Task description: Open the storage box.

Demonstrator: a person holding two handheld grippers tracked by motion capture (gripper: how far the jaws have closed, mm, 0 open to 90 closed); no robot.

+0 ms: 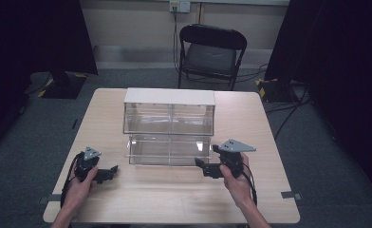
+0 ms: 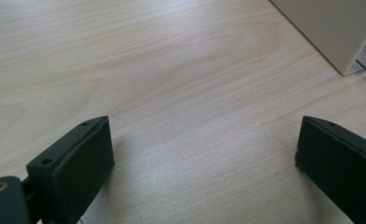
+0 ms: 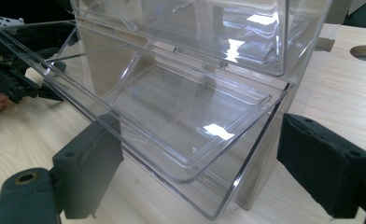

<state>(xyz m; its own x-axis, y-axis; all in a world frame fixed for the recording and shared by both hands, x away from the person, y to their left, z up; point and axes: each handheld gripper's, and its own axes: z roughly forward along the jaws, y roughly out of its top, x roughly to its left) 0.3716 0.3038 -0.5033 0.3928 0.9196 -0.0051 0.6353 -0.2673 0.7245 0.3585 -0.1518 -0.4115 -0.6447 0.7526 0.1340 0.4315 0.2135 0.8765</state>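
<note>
On the table point(image 1: 174, 190), the left gripper point(image 1: 112, 172) rests at 8 o'clock, jaws wide apart and empty. The clear drawer unit point(image 1: 169, 124) stands at centre with its lower drawer point(image 3: 181, 121) pulled out. At 4 o'clock the right gripper point(image 1: 199, 164), spread wide and empty, faces that drawer's corner.

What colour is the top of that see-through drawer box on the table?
The top of the clear drawer box is white or cream, best seen in the high view.

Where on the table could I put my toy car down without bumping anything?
The table has a wide bare strip along the near edge, between the left hand-held gripper and the right hand-held gripper. The far left corner beside the clear drawer box is bare too. Right in front of the pulled-out lower drawer is crowded.
</note>
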